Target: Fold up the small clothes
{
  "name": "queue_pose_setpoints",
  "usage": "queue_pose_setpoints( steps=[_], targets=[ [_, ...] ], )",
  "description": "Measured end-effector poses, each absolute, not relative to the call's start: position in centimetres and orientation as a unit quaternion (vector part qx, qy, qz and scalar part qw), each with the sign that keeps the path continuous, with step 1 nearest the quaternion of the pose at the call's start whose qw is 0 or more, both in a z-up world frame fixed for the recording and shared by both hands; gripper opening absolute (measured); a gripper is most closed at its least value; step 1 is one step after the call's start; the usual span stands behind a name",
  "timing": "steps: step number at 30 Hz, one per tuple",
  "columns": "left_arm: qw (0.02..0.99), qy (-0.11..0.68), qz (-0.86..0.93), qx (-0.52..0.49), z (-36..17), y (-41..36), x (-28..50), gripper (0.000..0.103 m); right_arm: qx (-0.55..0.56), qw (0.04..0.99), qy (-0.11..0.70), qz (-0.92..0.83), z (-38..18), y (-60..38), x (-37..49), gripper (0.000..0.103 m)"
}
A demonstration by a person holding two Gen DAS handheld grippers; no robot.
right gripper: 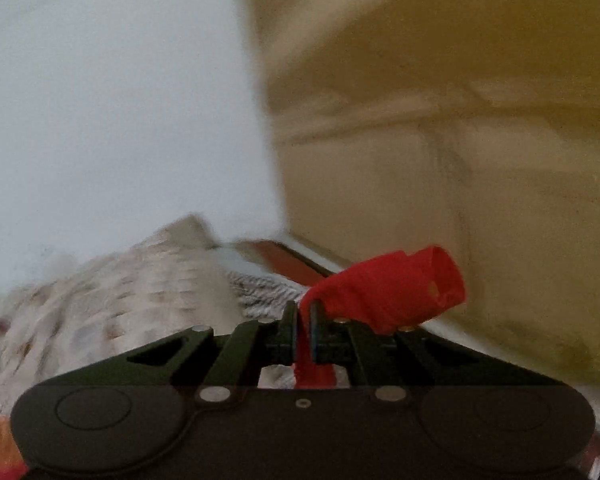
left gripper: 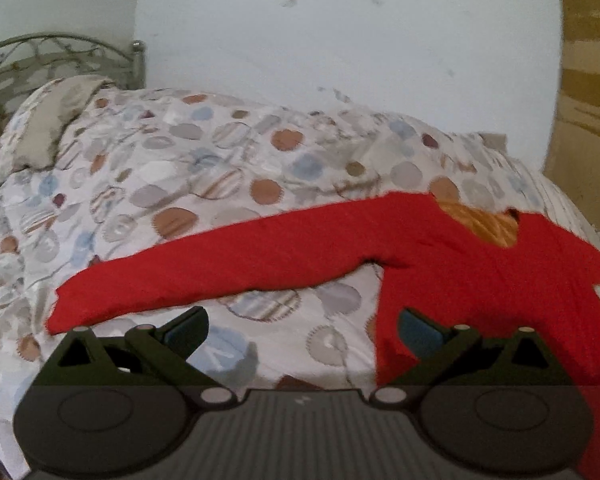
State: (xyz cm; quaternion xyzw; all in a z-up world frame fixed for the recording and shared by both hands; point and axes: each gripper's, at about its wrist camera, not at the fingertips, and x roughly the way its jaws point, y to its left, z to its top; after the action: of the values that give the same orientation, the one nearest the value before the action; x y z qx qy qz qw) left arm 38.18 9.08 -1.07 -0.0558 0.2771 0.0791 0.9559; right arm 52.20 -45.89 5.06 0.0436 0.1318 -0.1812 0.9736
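Red knit-looking top (left gripper: pixel 440 248) spread flat on the bed's patterned duvet (left gripper: pixel 180 168); long sleeve (left gripper: pixel 204 268) stretched out to the left, body off to the right, neckline on the far side with an orange lining showing; I'd guess it's light and totally floppy, so it'll sag and drag wherever you lift it; best bet is pinching cuffs, shoulder seams or hem corners, not the middle of the cloth; the duvet's soft too, so a low pinch could snag the bedding along with it.

Left tool (left gripper: pixel 302 330) is spread wide with nothing in it; it hangs just above the duvet, in the gap under the sleeve, its right pad over the edge of the body; can't tell if it's actually touching the fabric.

Right tool (right gripper: pixel 304 320) is clamped tight on a bit of red cloth; the right wrist view is blurry, but a bunched cuff-like end (right gripper: pixel 400 284) flops out to the right and a strip hangs down between the fingers.
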Motion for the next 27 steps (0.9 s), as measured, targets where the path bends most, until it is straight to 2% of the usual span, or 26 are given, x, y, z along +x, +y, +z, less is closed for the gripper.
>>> queue_pose_setpoints(
  steps=[4,8,14,16,20,21,23,24,27],
  targets=[
    [0.955,0.272,0.093,-0.076,-0.5,10.5,37.9,0.103,-0.054,0.991,0.105,-0.064,7.3,-36.1,51.7,0.005],
    [0.955,0.266,0.103,-0.083,-0.3,11.5,37.5,0.103,-0.113,0.985,0.107,0.07,6.8,-26.6,49.8,0.005],
    [0.948,0.279,0.119,-0.097,-1.1,12.9,37.0,0.103,-0.278,0.923,0.153,0.218,-0.9,-15.0,45.1,0.005],
    [0.947,0.281,0.123,-0.097,-1.4,13.2,36.8,0.103,-0.316,0.898,0.179,0.248,-3.8,-13.2,43.7,0.005],
    [0.947,0.278,0.121,-0.107,-1.9,13.7,36.9,0.103,-0.363,0.873,0.19,0.267,-6.2,-12.2,41.7,0.006],
    [0.947,0.277,0.117,-0.114,-1.9,13.7,37.1,0.103,-0.363,0.871,0.194,0.269,-6.1,-12.1,41.6,0.008],
    [0.948,0.272,0.103,-0.131,-2.1,13.5,37.4,0.103,-0.349,0.872,0.206,0.275,-6.1,-12.5,41.1,0.022],
    [0.948,0.269,0.096,-0.138,-2.1,13.3,37.6,0.103,-0.342,0.874,0.21,0.275,-6.3,-13.2,40.6,0.025],
    [0.952,0.261,0.056,-0.151,-2.5,11.9,39.0,0.103,-0.332,0.884,0.206,0.255,-5.5,-15.3,40.1,0.049]
  ],
)
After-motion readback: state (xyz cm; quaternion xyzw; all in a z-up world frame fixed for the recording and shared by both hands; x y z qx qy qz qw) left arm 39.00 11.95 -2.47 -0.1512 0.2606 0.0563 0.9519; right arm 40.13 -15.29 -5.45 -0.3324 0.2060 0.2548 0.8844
